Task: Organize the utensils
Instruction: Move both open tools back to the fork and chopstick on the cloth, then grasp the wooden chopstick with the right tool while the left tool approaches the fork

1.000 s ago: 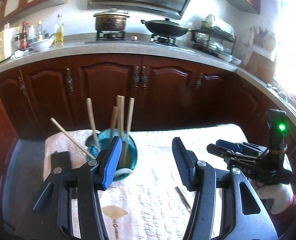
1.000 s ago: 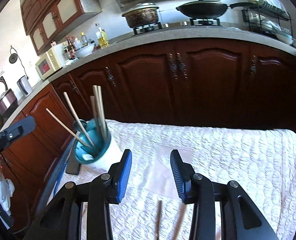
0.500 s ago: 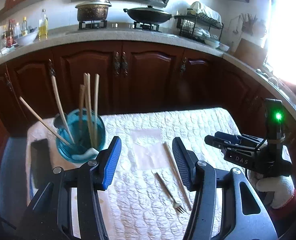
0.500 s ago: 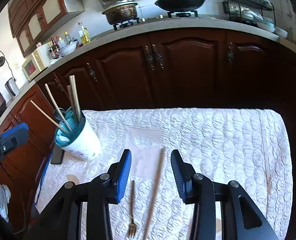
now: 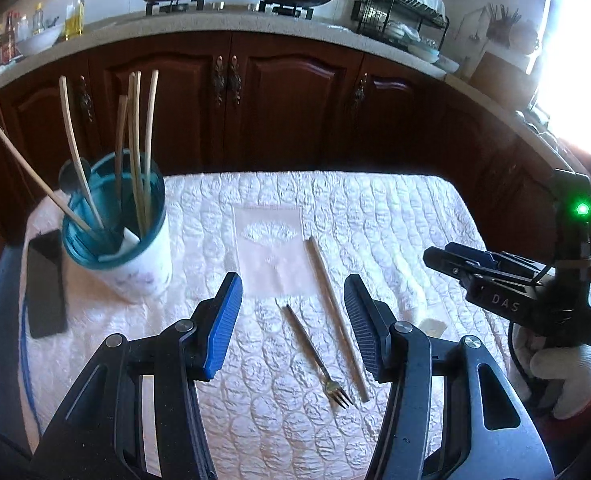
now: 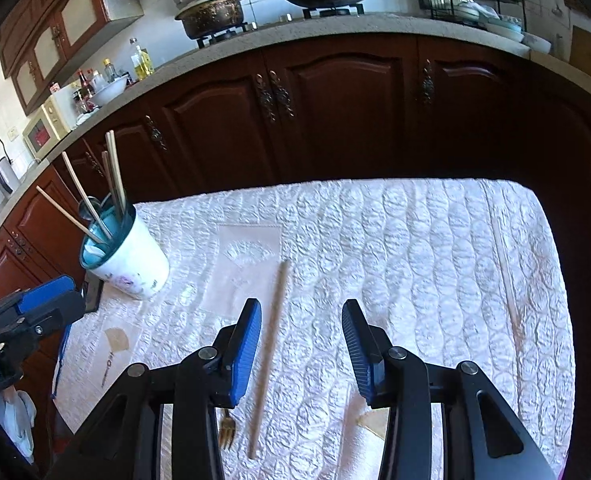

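Cup [image 5: 143, 256] holds chopsticks [image 5: 135, 148] upright, leaning apart.

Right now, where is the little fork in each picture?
Left wrist view: the fork lies on the white quilted cloth, low in the middle between the open fingers, tines toward the camera, just left of the loose chopstick.
Right wrist view: only the fork's tines show, near the bottom, behind the gripper's left finger.
Shared landmark: the cup of chopsticks, to the left in both views.
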`<state>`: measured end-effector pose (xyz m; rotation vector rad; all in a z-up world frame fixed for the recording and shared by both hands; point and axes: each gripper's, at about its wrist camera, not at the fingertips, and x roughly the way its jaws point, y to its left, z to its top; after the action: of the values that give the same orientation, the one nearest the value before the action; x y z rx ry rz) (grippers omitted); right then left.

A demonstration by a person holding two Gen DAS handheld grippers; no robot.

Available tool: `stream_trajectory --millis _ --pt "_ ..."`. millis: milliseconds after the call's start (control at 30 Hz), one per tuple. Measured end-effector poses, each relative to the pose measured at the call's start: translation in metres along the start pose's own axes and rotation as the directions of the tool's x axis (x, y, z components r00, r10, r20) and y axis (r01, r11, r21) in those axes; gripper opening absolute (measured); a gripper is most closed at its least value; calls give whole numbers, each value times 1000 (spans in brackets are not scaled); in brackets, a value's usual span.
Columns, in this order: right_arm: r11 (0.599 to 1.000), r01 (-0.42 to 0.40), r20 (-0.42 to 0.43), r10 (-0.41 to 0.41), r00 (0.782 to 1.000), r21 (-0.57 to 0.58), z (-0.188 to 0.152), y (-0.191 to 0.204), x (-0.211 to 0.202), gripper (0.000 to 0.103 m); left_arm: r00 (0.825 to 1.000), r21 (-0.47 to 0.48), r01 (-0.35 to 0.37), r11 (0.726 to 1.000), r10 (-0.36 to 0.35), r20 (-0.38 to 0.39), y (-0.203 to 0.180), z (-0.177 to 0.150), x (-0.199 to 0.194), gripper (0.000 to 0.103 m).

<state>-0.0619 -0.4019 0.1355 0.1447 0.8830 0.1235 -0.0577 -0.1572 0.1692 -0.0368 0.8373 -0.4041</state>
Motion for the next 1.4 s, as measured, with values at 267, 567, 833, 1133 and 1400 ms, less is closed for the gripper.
stream_trajectory --millis 267,567,833,1133,1400 --pt "1000 11 -17 -10 1000 23 -7 -9 5 40 999 -22 -5 1000 5 -33 3 -9 13 53" --pt "999 21 -37 -20 999 28 -12 -13 11 41 998 -38 -18 999 16 -62 8 -19 25 53" --pt "998 23 -67 -19 998 56 -19 -24 24 41 993 -93 -28 995 17 -117 24 -31 46 53" --pt "995 -39 -135 51 990 90 -18 -24 64 41 982 -143 -22 990 -5 -187 37 -42 76 53" --pt "996 -81 -200 87 976 38 8 1 126 35 971 -153 2 988 -38 -235 31 -43 102 53"
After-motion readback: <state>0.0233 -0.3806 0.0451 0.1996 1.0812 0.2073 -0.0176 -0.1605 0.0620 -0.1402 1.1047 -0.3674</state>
